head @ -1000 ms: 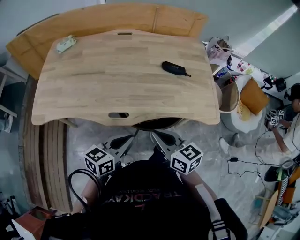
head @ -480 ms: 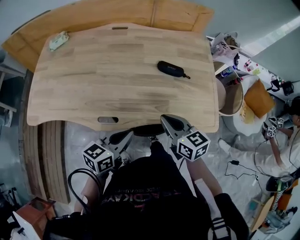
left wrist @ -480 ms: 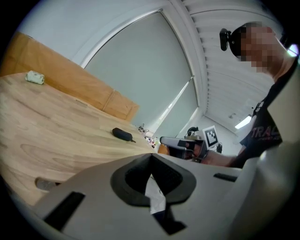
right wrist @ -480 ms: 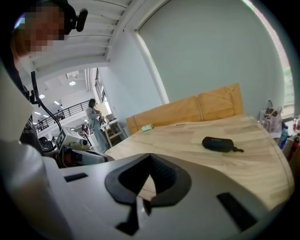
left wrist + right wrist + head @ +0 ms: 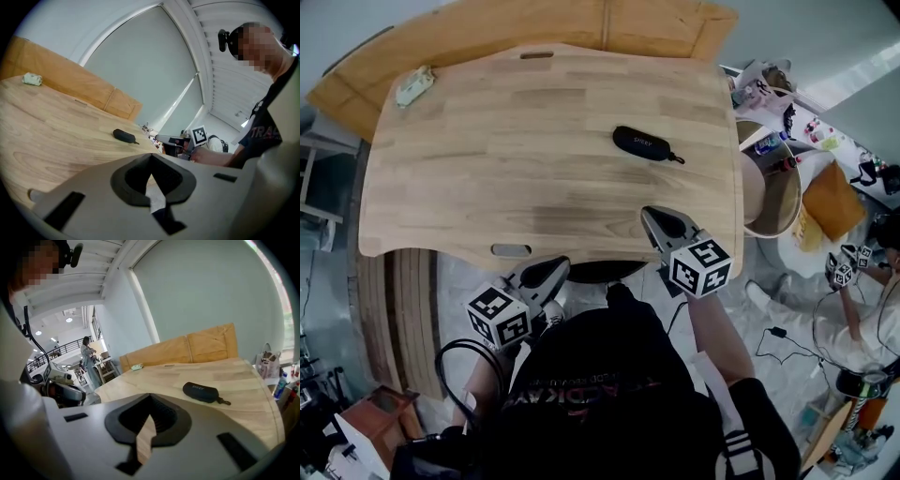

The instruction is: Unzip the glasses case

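The glasses case [image 5: 642, 143] lies flat on the desk [image 5: 487, 169] in the head view, right of the middle, zipped shut as far as I can see, with its small pull tab pointing right. My right tool [image 5: 666, 225] hangs over the near edge of the desk, short of the case and not touching it. My left tool [image 5: 546, 275] sits lower in the picture, off the desk's near edge, well apart from the case. A small pale packet [image 5: 414, 86] lies at the far left corner.

In the left gripper view, my left tool [image 5: 151, 164] has its jaws pressed narrow together with nothing between them. Beyond them the case [image 5: 123, 136] lies far off on the wood, and the packet [image 5: 32, 79] lies at the far left.

In the right gripper view, my right tool [image 5: 149, 401] is likewise closed tight and empty. The case [image 5: 200, 392] lies ahead and to the right of the jaws, near but apart, white lettering on its dark side. The packet [image 5: 137, 366] lies at the far end of the desk.
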A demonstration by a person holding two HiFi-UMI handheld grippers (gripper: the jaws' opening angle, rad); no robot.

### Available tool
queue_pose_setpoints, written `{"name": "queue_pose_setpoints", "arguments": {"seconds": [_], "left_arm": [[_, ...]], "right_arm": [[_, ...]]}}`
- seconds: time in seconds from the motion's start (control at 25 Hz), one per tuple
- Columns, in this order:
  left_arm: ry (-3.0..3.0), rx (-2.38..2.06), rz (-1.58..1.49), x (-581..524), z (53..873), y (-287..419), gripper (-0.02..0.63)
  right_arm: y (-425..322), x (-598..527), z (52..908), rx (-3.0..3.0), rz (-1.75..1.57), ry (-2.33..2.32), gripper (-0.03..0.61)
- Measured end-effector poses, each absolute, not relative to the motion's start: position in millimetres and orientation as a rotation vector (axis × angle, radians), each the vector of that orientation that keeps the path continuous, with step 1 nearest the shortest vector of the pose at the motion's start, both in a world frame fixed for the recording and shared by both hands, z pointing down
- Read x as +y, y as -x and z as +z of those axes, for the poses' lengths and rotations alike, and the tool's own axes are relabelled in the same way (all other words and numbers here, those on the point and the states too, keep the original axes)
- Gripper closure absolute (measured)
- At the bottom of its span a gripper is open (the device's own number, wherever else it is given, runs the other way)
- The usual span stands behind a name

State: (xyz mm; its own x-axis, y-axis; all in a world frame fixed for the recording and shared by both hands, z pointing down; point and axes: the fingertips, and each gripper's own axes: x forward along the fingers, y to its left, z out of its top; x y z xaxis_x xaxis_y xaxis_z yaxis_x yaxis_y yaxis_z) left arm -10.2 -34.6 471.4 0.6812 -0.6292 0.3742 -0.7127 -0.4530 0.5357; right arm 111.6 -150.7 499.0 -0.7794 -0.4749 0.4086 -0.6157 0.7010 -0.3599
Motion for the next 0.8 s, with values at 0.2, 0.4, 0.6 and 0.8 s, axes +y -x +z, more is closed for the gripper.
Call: {"name": "queue_pose_setpoints", "arguments": {"seconds": [0.2,0.4,0.6,0.8], "left_arm": [[-2.188,-1.077,0.151,-52,470,3,0.603],[-2.136,-1.154,0.124,-63,470,0,0.603],[-2.067,-1.217,0.099,-65,477,-3,0.603],[-2.011,-1.276,0.081,-66,479,-3,0.603]], "right_arm": [[-129,-187,513,-2.577,0.647,-0.854,0.563],[-136,-224,529,-2.544,0.59,-0.796,0.561],[-133,-251,550,-2.503,0.559,-0.676,0.466],[-130,-284,580,-2.411,0.454,-0.588,0.37]]}}
